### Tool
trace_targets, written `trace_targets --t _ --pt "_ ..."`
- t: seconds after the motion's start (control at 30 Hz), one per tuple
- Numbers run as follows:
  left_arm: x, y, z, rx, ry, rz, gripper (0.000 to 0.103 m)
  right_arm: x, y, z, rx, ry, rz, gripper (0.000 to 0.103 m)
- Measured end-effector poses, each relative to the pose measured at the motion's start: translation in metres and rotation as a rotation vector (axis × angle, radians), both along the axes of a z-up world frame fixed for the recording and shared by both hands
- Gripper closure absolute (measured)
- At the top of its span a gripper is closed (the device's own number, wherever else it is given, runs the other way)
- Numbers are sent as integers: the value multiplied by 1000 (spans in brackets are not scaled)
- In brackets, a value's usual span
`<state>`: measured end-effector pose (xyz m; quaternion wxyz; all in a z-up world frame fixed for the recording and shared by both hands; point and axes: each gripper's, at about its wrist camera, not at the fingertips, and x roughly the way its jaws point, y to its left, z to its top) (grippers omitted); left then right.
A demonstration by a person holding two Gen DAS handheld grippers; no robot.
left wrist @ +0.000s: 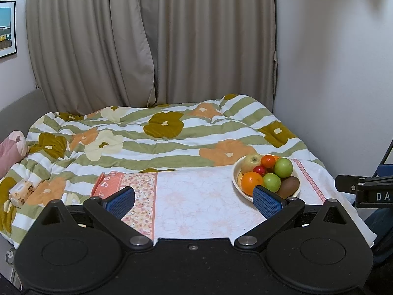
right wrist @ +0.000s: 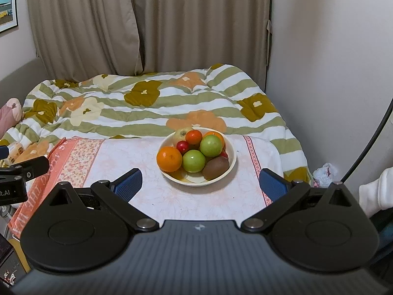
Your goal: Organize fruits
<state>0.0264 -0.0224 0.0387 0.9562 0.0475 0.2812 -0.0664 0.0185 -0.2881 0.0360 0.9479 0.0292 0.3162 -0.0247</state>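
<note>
A cream bowl (right wrist: pixel 232 158) sits at the centre of the right wrist view and at the right of the left wrist view, resting on a pale floral cloth (right wrist: pixel 137 157) spread over a table. It is heaped with fruit. A large orange (right wrist: pixel 169 158) lies at the bowl's lower left edge, two green apples (right wrist: pixel 210 145) sit side by side in the middle, and a brown kiwi (right wrist: pixel 216 168) lies at the lower right, its long axis running from lower left to upper right in the frame. Behind them are a small red fruit (right wrist: pixel 182 145), a smaller orange-red fruit (right wrist: pixel 193 137) and a yellowish apple (right wrist: pixel 181 132) with its stem end up, at the far rim. The left gripper (left wrist: pixel 194 198) is spread wide with nothing between its blue pads (left wrist: pixel 121 200), low in its frame, the bowl just beyond its right finger. The right gripper (right wrist: pixel 200 184) is likewise spread wide and empty, its fingers either side of the bowl's near rim but short of it. Behind the table lies a striped, flowered quilt (right wrist: pixel 147 103), with beige curtains (right wrist: pixel 147 24) across the top of both frames.
</note>
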Motion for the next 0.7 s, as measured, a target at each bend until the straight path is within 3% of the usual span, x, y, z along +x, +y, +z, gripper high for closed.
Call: trace_targets --t 0.4,0.7 --pt "-1 0 1 18 -35 9 0 0 2 -3 -1 3 -1 0" --pt "7 7 -3 -11 -15 31 0 4 5 -7 -1 11 2 0"
